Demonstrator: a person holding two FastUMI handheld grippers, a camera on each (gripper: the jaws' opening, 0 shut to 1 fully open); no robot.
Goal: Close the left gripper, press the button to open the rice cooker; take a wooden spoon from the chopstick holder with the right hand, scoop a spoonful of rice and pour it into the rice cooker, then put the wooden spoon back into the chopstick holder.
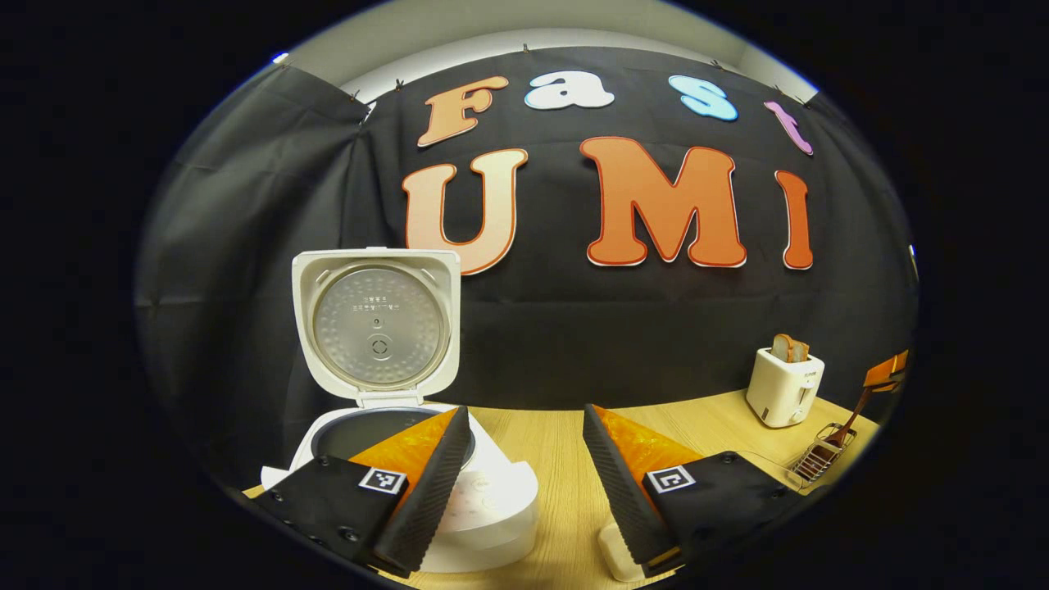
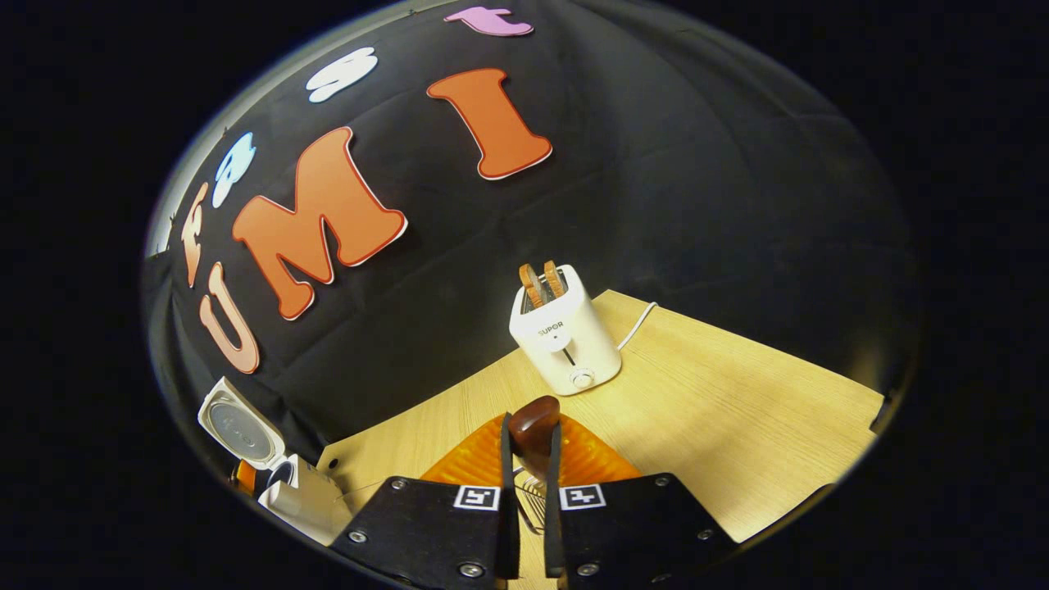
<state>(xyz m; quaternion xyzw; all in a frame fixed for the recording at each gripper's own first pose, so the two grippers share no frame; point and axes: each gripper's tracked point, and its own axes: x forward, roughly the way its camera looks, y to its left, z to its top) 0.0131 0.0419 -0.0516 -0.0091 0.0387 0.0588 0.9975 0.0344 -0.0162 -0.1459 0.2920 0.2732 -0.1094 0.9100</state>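
White plastic rice cooker sits at the near left of the light wooden counter, lid swung fully up, round metal inner plate facing forward, dark inner pot exposed below it. Left hand-held gripper hovers just in front of the cooker, fingers spread wide with nothing between them; its left finger overlaps the cooker's front edge in the left gripper view, contact unclear.

Right hand-held gripper has its fingers drawn close and clamped on the dark brown rounded end of the wooden spoon, one finger pressing each side. Thin wires of the metal wire chopstick holder show just under the spoon between the fingers.

In the left gripper view that wire chopstick holder lies at the far right counter edge, the wooden spoon's stem rising out of it up to the right hand-held gripper; spoon not yet lifted clear.

White two-slot toaster with two browned bread slices stands behind the holder near the black cloth wall, a white cord trailing off its right side. In the right gripper view the open rice cooker shows at the far left.
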